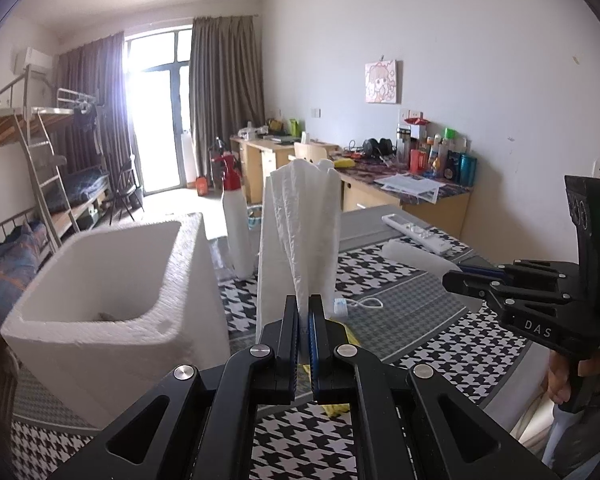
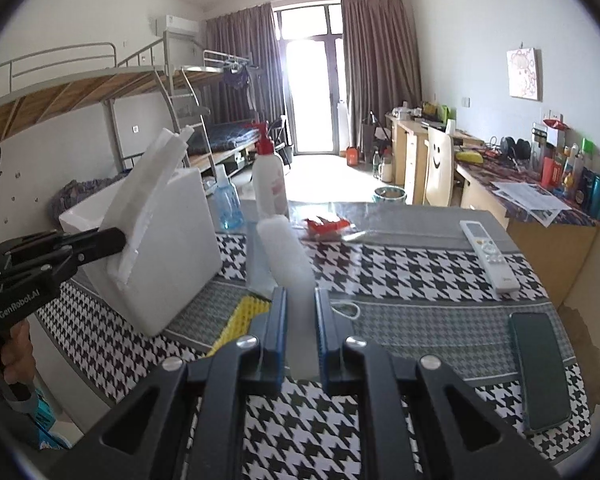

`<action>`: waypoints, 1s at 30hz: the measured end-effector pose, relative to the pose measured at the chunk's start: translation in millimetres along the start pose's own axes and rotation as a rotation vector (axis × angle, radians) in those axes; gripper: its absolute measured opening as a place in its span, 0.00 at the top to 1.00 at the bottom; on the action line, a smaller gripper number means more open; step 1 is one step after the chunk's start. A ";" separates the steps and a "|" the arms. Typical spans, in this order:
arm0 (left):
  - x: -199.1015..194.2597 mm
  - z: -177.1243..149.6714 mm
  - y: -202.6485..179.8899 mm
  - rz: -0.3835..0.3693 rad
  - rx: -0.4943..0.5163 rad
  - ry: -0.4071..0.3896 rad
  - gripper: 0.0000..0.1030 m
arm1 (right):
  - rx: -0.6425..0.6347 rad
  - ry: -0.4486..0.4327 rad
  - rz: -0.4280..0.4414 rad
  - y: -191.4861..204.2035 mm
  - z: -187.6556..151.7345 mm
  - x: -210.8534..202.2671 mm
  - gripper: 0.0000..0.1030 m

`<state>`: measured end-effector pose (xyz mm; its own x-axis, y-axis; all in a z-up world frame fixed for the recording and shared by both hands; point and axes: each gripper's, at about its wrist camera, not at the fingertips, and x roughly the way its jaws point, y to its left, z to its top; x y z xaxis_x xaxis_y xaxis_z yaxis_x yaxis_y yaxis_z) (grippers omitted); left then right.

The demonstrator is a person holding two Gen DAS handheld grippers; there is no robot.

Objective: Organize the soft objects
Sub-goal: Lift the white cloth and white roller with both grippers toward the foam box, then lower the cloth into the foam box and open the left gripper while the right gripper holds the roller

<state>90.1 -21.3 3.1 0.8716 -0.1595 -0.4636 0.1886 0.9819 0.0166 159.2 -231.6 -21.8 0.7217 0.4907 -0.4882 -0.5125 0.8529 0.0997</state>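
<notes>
The left gripper (image 1: 304,320) is clenched on a folded white paper towel (image 1: 300,232), which rises from the jaws at bottom centre toward mid-frame in the left wrist view. The towel's long axis runs straight forward along the fingers; its pleated free end fans out at the far end. The right gripper (image 2: 300,320) is clamped on a white foam roll (image 2: 286,256), whose long axis likewise extends forward from the jaws, tilting slightly toward the upper left of the right wrist frame.

Governing relation: the white foam box (image 1: 112,276) lies at left of centre in the left wrist view, just left of the held towel, with its open top facing up. In the right wrist view the same box sits at centre left, and the left gripper holds the towel against or just in front of its near upper corner; contact cannot be confirmed. The left hand is judged nearer the box; the right gripper, at the right edge of the left wrist view, is well apart from it.

Pose: both tools are held roughly level above the houndstooth tablecloth (image 2: 400,268). The next move probably requires carrying the towel leftward over the rim, then releasing.
</notes>
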 end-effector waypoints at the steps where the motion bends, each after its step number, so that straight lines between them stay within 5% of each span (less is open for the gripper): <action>1: -0.8 1.3 0.7 0.001 0.002 -0.006 0.95 | 0.002 -0.005 -0.001 1.4 0.8 -0.8 0.84; 30: -18.8 23.0 18.6 0.031 0.004 -0.112 0.95 | 0.006 -0.126 0.017 22.8 39.1 -13.7 0.84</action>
<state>87.7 -2.4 32.5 0.9220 -0.1397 -0.3611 0.1622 0.9862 0.0327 155.7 -211.9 21.0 0.7661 0.5232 -0.3734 -0.5224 0.8452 0.1126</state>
